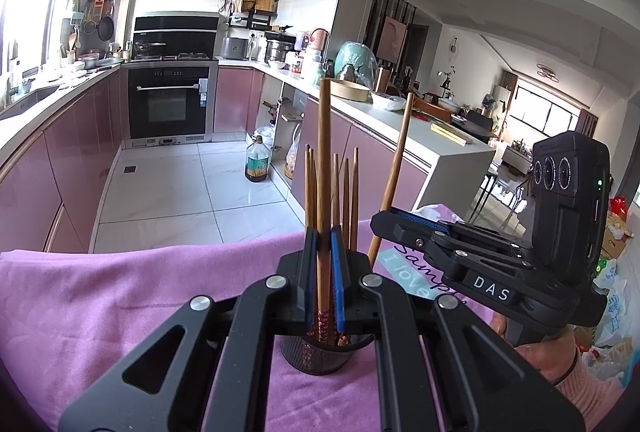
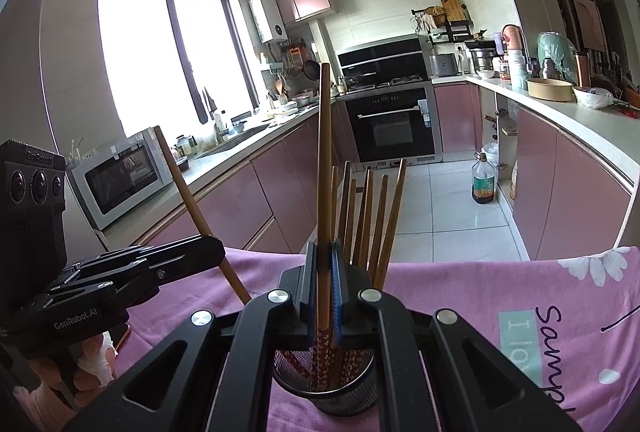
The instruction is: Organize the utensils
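Underneath, a purple cloth point(image 1: 120, 296) before pink kitchen cabinets point(image 1: 80, 140)

Home kitchen: built-in oven point(image 1: 169, 107), pink cabinets point(image 2: 256, 196), microwave point(image 2: 120, 178).

In the left wrist view, the left claw point(image 1: 323, 244) covers the middle of the chopstick point(image 1: 323, 168) it clamps, and the lower end disappears among the patterned ends inside the mesh cup point(image 1: 314, 356), whose rim sits behind the claw body. The right claw point(image 1: 384, 222) hides where its own chopstick point(image 1: 394, 172) is pinched. The person's hand point(image 1: 548, 356) is cut by the frame edge.

In the right wrist view, the other hand point(image 2: 86, 364) is mostly behind the claw housing. Printed words on the pink cloth point(image 2: 460, 296) run off the right edge. Small items along the kitchen worktop point(image 2: 560, 116) are too small to identify.
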`<state>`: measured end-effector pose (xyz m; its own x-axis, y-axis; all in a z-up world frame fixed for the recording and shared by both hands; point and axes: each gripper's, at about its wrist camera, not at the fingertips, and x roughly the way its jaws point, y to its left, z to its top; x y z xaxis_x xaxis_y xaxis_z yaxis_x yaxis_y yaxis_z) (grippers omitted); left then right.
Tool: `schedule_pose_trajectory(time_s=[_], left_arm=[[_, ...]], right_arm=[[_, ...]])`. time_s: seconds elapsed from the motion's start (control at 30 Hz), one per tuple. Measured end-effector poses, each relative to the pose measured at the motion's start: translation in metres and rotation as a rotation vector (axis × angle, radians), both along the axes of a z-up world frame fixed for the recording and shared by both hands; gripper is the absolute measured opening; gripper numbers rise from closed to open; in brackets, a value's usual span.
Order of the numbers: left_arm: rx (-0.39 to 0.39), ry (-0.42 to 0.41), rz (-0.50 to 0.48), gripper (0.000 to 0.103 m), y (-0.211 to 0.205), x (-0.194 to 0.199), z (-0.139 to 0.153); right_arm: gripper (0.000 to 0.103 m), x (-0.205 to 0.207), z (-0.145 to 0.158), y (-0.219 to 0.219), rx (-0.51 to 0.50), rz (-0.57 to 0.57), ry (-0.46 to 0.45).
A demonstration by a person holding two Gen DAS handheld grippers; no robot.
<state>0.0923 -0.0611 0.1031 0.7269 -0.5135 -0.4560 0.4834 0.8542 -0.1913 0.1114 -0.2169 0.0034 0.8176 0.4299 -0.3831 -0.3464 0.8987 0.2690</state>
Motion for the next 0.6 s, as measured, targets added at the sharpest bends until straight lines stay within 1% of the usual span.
schedule_pose_trajectory(time_s=[0.2, 0.4, 0.6], left_arm=[[0.028, 0.014, 0.005, 0.008, -0.006, 0.007, -0.004], [0.061, 0.049, -0.012, 0.008, -0.015, 0.013, -0.013], [0.091, 0.056, -0.022, 0.008, -0.021, 0.021, -0.016]], right_arm=[[0.005, 0.003, -0.006, -0.002, -0.002, 0.004, 0.020], [0.005, 0.006, -0.017, 0.000, -0.011, 0.011, 0.049], [0.005, 0.011, -0.026, 0.004, -0.026, 0.017, 0.081]])
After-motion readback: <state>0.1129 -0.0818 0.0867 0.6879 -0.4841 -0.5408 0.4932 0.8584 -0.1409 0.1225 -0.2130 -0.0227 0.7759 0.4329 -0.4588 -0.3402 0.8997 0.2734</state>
